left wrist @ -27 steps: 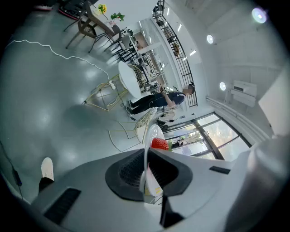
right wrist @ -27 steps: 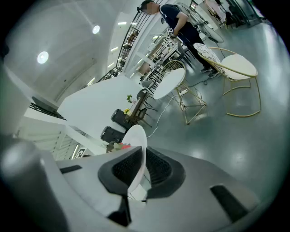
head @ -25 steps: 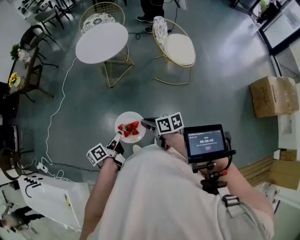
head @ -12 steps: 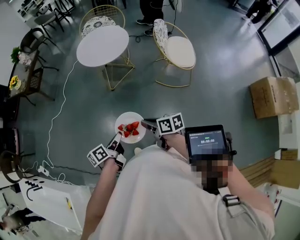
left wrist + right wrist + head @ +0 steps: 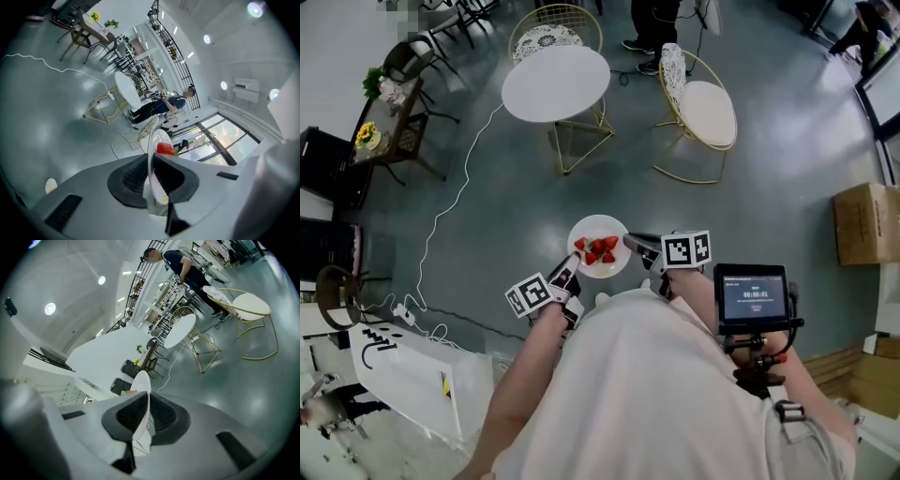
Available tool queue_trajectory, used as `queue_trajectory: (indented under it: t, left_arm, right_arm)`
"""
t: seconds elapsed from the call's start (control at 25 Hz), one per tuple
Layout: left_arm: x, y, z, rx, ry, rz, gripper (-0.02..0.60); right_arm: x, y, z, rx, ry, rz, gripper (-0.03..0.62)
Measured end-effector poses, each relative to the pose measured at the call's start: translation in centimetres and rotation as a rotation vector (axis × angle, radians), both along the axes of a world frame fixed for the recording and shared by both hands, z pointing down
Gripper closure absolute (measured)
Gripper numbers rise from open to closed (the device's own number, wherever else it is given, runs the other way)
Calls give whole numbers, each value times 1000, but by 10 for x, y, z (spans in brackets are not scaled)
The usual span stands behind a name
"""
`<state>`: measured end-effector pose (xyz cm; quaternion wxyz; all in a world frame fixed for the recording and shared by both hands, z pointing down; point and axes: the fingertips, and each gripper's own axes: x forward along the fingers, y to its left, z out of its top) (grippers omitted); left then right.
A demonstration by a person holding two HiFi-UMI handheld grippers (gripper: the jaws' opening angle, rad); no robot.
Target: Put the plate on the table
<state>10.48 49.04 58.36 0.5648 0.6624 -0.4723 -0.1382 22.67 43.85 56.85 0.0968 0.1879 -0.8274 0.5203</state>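
Note:
A white plate [image 5: 598, 251] with several strawberries [image 5: 598, 250] is held above the grey floor, close in front of the person's body. My left gripper [image 5: 568, 274] is shut on the plate's near-left rim. My right gripper [image 5: 634, 244] is shut on its right rim. In the left gripper view the plate [image 5: 153, 161] stands edge-on between the pads, with a strawberry [image 5: 165, 148] on it. The right gripper view shows the plate's rim [image 5: 142, 389] pinched the same way. The round white table [image 5: 555, 82] stands ahead, apart from the plate.
Two gold wire chairs flank the table, one behind it [image 5: 553, 33] and one to its right [image 5: 701, 111]. A white cable [image 5: 441, 216] runs across the floor at left. A dark side table with flowers [image 5: 384, 127] stands far left. A person [image 5: 661, 33] stands behind the chairs. A cardboard box [image 5: 867, 220] lies at right.
The table and chairs have shifted right and a little down in the head view. Both grippers still hold the plate in front of the body.

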Motion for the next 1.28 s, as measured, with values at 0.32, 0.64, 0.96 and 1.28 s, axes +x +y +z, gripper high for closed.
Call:
queue_trajectory:
  t: [0.32, 0.64, 0.96, 1.28]
  left_arm:
    - [0, -1, -6, 2, 5, 3, 560]
    - [-3, 2, -3, -21, 1, -12, 560]
    - [1, 1, -2, -23, -14, 4, 560]
    - [2, 8, -2, -27, -18, -8, 560]
  right_arm:
    - [0, -2, 3, -9, 15, 16, 572]
    - [-4, -1, 7, 0, 58, -4, 572]
    - [-1, 1, 10, -6, 72, -2, 572]
    - [-2, 6, 12, -16, 83, -15, 572]
